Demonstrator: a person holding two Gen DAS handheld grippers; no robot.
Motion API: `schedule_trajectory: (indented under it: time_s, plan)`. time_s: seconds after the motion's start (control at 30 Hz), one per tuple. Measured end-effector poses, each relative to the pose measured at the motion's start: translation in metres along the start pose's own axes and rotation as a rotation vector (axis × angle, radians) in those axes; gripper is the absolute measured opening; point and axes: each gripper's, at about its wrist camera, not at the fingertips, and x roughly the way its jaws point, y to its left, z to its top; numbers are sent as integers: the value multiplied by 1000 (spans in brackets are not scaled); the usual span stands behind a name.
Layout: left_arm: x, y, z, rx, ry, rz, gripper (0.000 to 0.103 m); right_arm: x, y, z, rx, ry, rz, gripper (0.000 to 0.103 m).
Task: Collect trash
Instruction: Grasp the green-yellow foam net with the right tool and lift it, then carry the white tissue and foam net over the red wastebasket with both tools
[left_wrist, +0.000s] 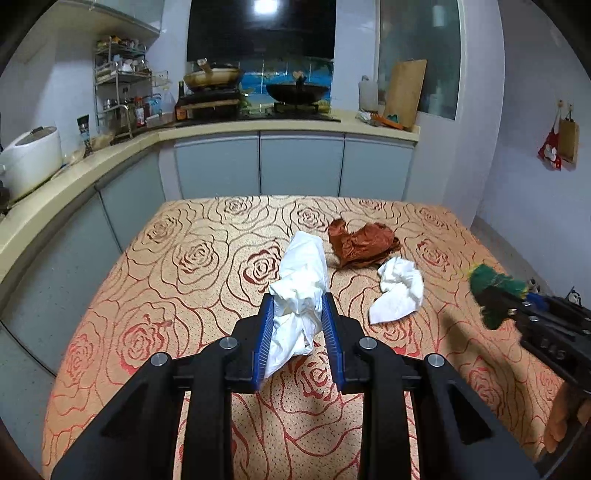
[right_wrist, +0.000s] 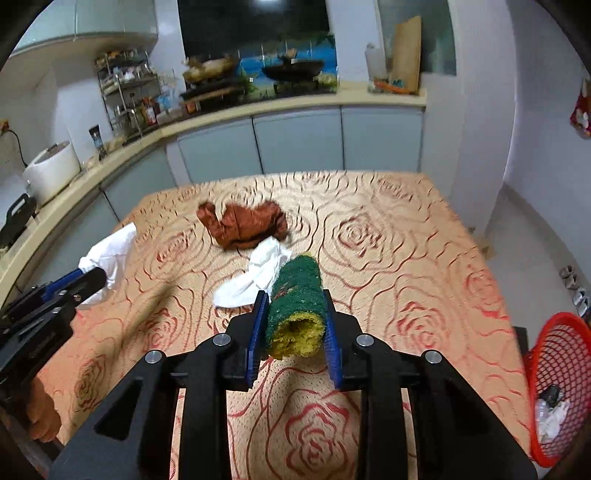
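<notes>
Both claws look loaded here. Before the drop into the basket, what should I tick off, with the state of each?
1. Left claw clamped on the white tissue: ok.
2. Right claw clamped on the green sponge: ok.
3. Both loads lifted off the tablecloth: ok.
4. Red basket in view, at the table's right: ok.
5. Room left in the basket: ok, only a few scraps inside.
6. Table cleared: not ok, a brown rag and another white tissue remain.

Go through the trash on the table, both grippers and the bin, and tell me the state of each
Left gripper: shut on white tissue, lifted.
Right gripper: shut on green scouring pad, squeezed into a roll.
Second tissue: crumpled, loose on table.
Brown wrapper: crumpled, loose.
Red basket: partly filled.
</notes>
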Motion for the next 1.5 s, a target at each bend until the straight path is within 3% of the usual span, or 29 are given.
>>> schedule_trajectory:
  time_s: [0.2, 0.53, 1.07, 1.5]
  plan:
    - [-22, -8, 6, 11, -47, 1, 25, -44, 0, 7, -18, -97, 1, 28]
    - [-48, -21, 12, 20, -96, -1, 25, -84, -2, 11, -19, -163, 7, 28]
    - [-69, -42, 13, 44, -135, -48, 26, -120, -22, 6, 12, -210, -33, 28]
    - [-71, -91, 16, 115, -147, -143, 26, -137, -55, -1, 69, -227, -111, 28]
